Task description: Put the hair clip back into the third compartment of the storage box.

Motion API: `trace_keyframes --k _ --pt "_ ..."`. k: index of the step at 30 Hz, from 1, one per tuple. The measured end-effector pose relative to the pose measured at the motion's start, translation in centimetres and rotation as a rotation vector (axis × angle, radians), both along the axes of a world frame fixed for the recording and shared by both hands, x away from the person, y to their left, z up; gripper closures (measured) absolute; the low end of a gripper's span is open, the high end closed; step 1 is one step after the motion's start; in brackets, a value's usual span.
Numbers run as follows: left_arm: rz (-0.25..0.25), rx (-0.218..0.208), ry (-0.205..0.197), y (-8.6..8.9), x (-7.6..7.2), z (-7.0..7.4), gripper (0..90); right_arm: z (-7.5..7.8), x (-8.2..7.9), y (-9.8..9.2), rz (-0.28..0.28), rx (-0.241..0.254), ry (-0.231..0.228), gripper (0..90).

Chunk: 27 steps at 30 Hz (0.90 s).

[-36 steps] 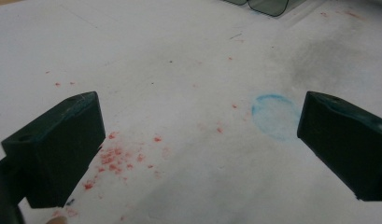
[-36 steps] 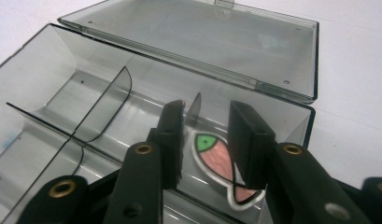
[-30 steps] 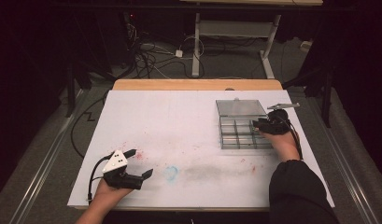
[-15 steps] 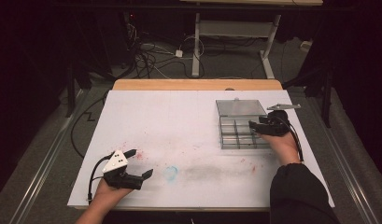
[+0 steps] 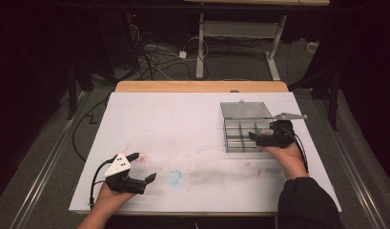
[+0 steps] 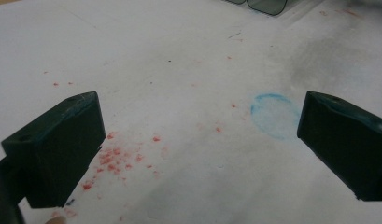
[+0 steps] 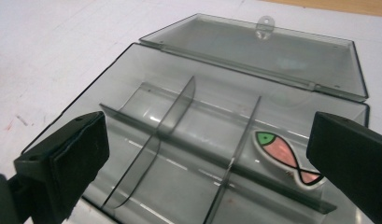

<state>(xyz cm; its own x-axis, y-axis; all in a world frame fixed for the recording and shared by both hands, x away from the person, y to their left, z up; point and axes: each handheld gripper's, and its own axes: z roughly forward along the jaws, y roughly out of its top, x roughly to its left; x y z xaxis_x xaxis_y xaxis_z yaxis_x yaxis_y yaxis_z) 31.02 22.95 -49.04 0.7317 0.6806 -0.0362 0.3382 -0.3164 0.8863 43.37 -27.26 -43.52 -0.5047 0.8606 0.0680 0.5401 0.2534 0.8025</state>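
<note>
A clear grey plastic compartment box [image 5: 238,131] lies at the right of the white table, its lid [image 5: 245,109] folded open toward the far side. In the right gripper view the box [image 7: 179,140] shows thin dividers, and a small fish-shaped piece [image 7: 286,158], pink with a green head, lies in a far right compartment. My right gripper [image 5: 255,137] hovers over the box's right part, open and holding nothing [image 7: 209,154]. My left gripper [image 5: 144,167] rests at the near left of the table, open and holding nothing [image 6: 198,135].
The white table sheet [image 5: 183,124] carries red specks [image 6: 118,156], a blue ring stain [image 6: 272,115] and a grey smudge near its front middle. A wooden edge [image 5: 202,86] runs along the far side. Cables and desk legs lie on the floor beyond.
My right gripper has shifted slightly left and toward the person over the box. The left gripper has not moved.
</note>
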Motion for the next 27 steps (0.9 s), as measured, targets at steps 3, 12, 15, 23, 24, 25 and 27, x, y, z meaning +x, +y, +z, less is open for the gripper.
trace_keyframes --k 3,12,15,23,24,25,27 --pt "0.001 -0.003 0.000 0.0 0.0 0.0 0.4 -0.1 -0.7 0.4 0.009 -0.001 -0.015 0.4" --pt "0.003 -0.012 0.001 0.1 0.0 0.0 0.3 -0.4 -3.4 1.3 0.039 -0.004 -0.078 0.5" --pt "0.002 -0.013 0.001 0.1 0.0 0.0 0.4 -0.7 -4.4 1.6 0.050 0.007 -0.086 0.5" --pt "0.001 -0.014 0.001 0.1 0.0 0.0 0.4 -1.6 -7.3 2.1 0.090 0.015 -0.113 0.5" --pt "0.002 -0.014 0.001 0.1 0.0 0.0 0.4 -1.7 -7.7 2.2 0.091 0.014 -0.115 0.5" --pt "0.002 -0.014 0.001 0.1 0.0 0.0 0.3 -1.9 -7.9 2.1 0.095 0.012 -0.117 0.5" --pt "0.002 -0.014 0.000 0.1 0.0 0.0 0.4 -2.2 -8.5 2.1 0.099 0.014 -0.113 0.5"
